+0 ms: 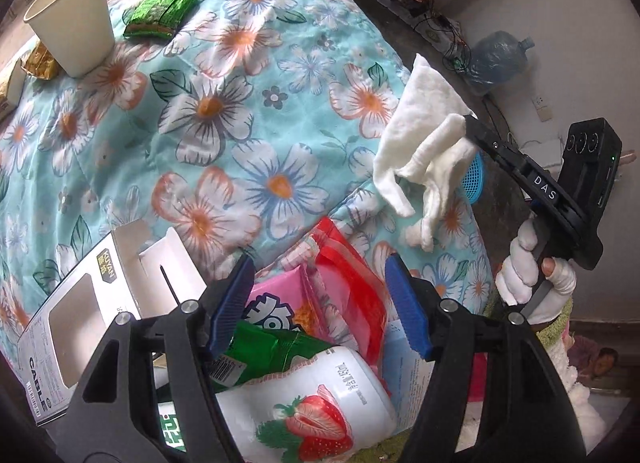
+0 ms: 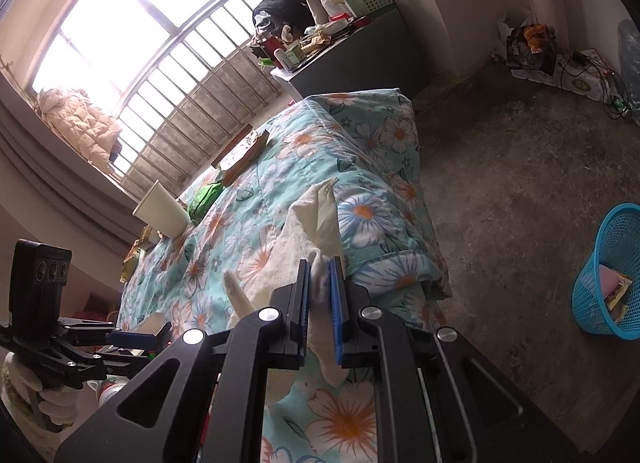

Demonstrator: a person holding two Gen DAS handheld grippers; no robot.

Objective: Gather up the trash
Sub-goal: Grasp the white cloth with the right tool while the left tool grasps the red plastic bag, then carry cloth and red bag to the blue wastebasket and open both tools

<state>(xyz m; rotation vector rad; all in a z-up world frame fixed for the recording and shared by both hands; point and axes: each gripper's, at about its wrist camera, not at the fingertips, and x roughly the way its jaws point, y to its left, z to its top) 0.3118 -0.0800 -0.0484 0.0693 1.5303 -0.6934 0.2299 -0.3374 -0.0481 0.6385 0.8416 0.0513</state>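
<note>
Trash – one tissue (image 2: 308, 223) pinched in right tongs (image 2: 320, 295), left tongs (image 1: 320, 303) parted, empty, one cup (image 1: 72, 19)

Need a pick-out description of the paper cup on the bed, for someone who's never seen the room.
Start at the bed with the floral quilt. Toward its window end, the paper cup stands upright and open-topped, next to the green wrapper. It is plain white with no print, and the only upright thing there; the packets around it lie flat.
</note>
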